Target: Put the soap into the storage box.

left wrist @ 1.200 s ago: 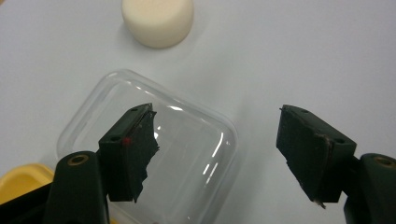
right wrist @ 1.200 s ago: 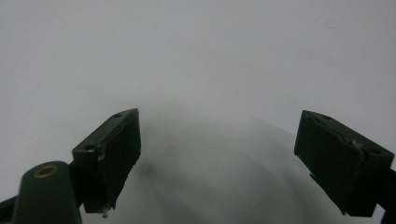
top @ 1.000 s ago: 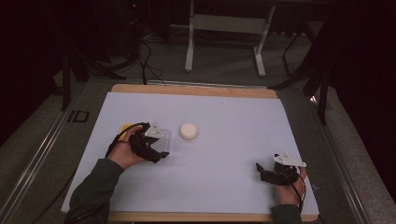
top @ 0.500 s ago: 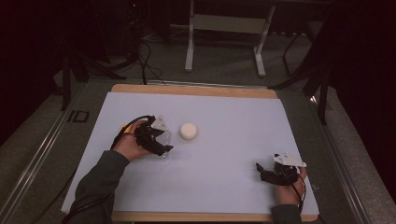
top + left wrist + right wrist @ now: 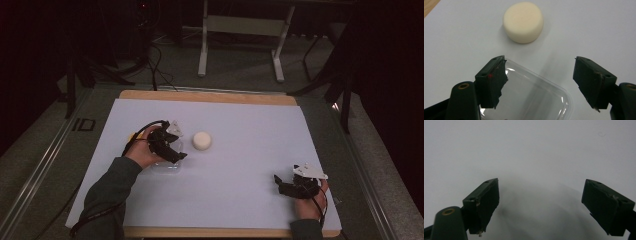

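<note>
We are working with a clear plastic tub (image 5: 529,97), which is lying on the white sheet (image 5: 250,125) of the bench (image 5: 210,96) at the lower middle of the left claw view and left of centre in the high view (image 5: 167,165). The left claw (image 5: 540,82) is standing over it with its jaws apart; they have just been opening, and the near corner of the tub is sitting between them without either pad pressing on it, as far as we can tell. To do this step well, we judge that we should be lifting the claw straight off so that the light tub is not dragged or tipped, and keeping clear of the cream foam disc (image 5: 523,22), which is lying just beyond the tub toward the upper middle of that view. Something yellow (image 5: 133,136) is peeking out behind the left hand; we cannot tell what it is.

The right claw (image 5: 540,205) is waiting with jaws wide and nothing between them, low at the right of the high view (image 5: 287,186).

We are reading the letters "ID" (image 5: 82,124) on the grey surround left of the bench; the tub and the disc are carrying no label that we can see.
</note>
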The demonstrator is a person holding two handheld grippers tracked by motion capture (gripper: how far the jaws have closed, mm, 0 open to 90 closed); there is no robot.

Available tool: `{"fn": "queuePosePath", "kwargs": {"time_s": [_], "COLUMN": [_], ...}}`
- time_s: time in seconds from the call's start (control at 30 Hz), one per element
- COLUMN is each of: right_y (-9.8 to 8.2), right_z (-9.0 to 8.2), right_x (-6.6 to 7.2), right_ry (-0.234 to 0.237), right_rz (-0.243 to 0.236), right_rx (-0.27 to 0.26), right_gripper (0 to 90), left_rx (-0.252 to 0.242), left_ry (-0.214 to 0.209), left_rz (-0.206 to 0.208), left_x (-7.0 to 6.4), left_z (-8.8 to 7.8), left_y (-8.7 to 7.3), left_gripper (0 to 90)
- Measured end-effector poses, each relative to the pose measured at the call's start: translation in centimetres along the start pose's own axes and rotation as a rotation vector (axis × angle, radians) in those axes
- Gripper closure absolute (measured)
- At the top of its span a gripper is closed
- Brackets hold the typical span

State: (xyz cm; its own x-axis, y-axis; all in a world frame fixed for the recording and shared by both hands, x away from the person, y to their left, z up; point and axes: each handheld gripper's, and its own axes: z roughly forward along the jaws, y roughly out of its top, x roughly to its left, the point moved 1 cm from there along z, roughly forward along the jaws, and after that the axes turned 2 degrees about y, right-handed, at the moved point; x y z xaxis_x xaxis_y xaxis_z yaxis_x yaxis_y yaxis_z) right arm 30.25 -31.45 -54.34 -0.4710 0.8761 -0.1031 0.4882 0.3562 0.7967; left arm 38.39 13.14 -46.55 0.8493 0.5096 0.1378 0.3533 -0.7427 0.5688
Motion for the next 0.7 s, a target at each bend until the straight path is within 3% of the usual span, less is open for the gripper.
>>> {"fn": "queuePosePath", "kwargs": {"time_s": [0.7], "right_y": [0.0], "right_z": [0.0], "right_x": [0.0], "right_ry": [0.001], "right_rz": [-0.001], "right_rx": [-0.001], "right_gripper": [14.5], "left_rx": [0.043], "left_ry": [-0.018], "left_rz": [-0.007], "left_x": [0.8], "left_z": [2.0], "left_y": [1.3], "left_gripper": [24.1]}}
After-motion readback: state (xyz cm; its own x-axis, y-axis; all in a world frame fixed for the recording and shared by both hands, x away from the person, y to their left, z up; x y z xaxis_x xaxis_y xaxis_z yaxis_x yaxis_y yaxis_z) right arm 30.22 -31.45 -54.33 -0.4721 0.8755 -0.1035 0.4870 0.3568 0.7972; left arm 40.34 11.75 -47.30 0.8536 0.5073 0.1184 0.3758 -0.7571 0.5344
